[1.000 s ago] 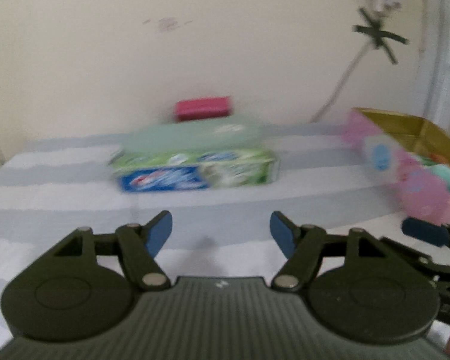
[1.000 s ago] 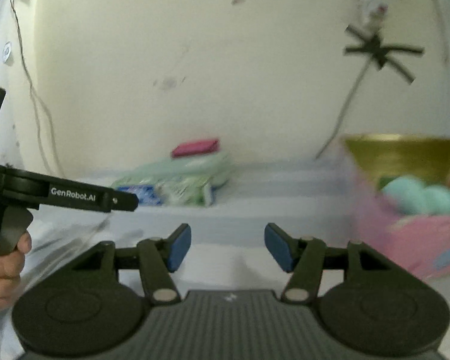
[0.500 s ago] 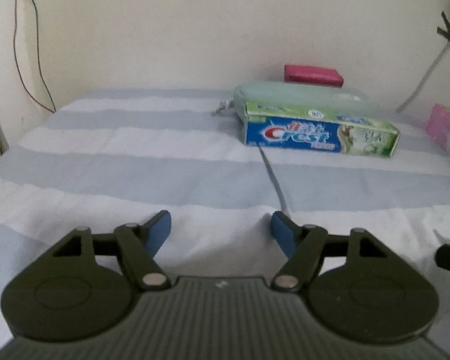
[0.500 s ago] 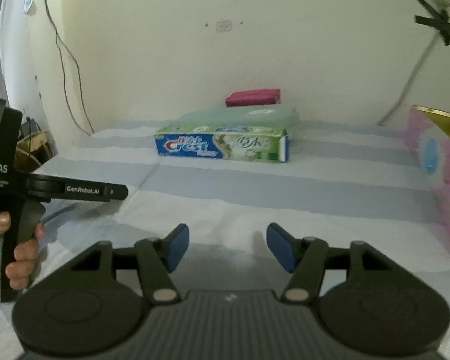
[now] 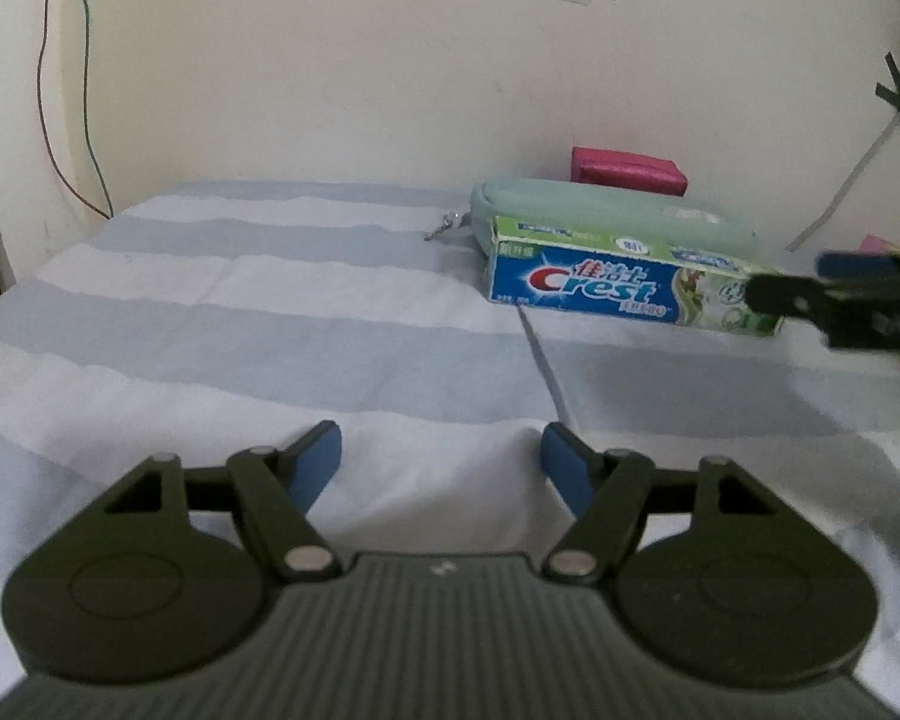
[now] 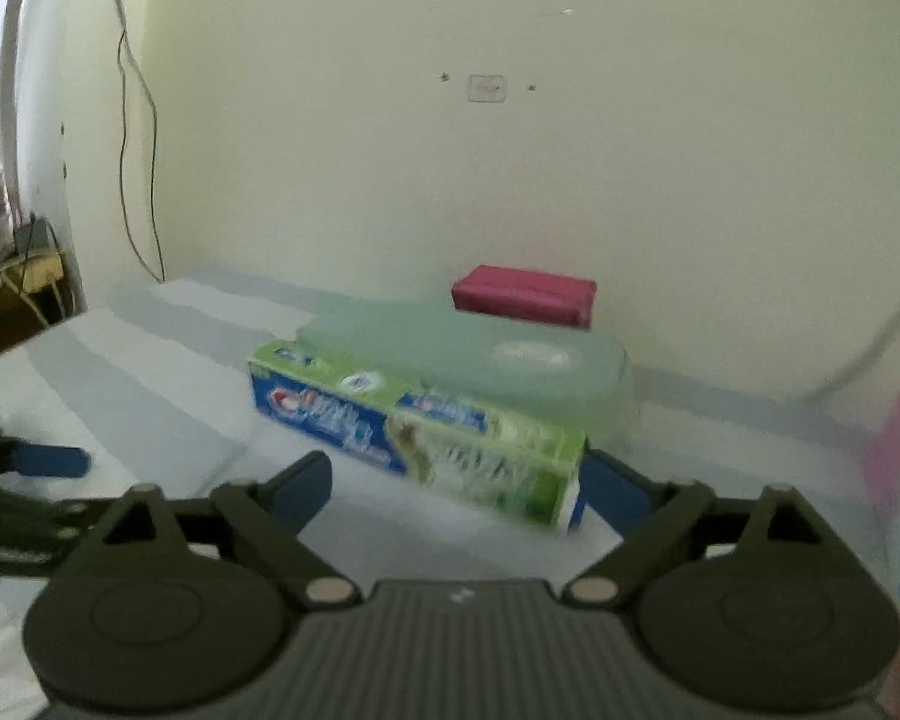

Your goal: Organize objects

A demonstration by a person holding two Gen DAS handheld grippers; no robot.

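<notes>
A blue and green Crest toothpaste box [image 5: 624, 285] lies on the striped bedsheet [image 5: 270, 312], against a pale green zip pouch [image 5: 600, 213] with a magenta case [image 5: 627, 171] behind it at the wall. My left gripper [image 5: 438, 459] hovers over bare sheet, half open and holding nothing, well short of the box. My right gripper [image 6: 456, 483] is close to the toothpaste box [image 6: 420, 429], its jaws opening wide. The box lies just beyond the blue pads, which do not press on it. That gripper also shows blurred at the right edge of the left wrist view [image 5: 852, 294].
A pink box [image 6: 897, 468] stands at the far right edge of the bed. Cables hang down the cream wall [image 5: 330, 60] on the left. Dark tape crosses and a white cord [image 5: 840, 192] mark the wall at right. Clutter sits beyond the bed's left side [image 6: 24, 264].
My right gripper moved forward toward the toothpaste box and its jaws spread much wider. My left gripper swung left earlier, then stayed still; the right gripper now reaches into its view.
</notes>
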